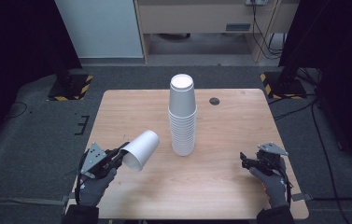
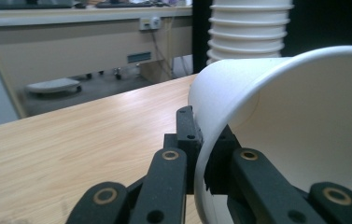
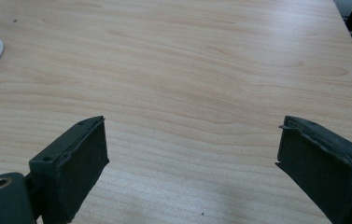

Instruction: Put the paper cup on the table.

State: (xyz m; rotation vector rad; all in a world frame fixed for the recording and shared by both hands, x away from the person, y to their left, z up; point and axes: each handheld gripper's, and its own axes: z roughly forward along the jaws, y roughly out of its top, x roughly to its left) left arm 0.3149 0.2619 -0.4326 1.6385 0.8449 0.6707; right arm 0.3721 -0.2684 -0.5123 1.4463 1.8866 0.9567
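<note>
The single white paper cup (image 1: 141, 149) sits at the front-left part of the light wooden worktop (image 1: 220, 186), pinched by its rim in the left gripper (image 1: 117, 156). In the left gripper view 1 black jaw is inside the cup's (image 2: 304, 130) mouth and the other outside, pressed together on the thin wall, with the left gripper (image 2: 200, 158) at the 6 o'clock edge of the rim. From the high view the cup lies tilted on its side, open mouth toward 7 o'clock and closed base toward 1 o'clock, the gripper just at its 8 o'clock side. The cup is plain, smooth and tapered, with a rolled lip; whether it touches the worktop cannot be told.

At 2 o'clock from the cup, near it but apart, stands the tall stack of white paper cups (image 1: 182, 116), upside down, near the worktop's middle; its ribbed rims show in the left gripper view (image 2: 248, 32).

Well apart, at 3 o'clock, the right gripper (image 1: 244, 159) hovers over the worktop's front-right part. Its jaws stand spread with only bare wood (image 3: 187, 70) between them (image 3: 192, 154).
</note>
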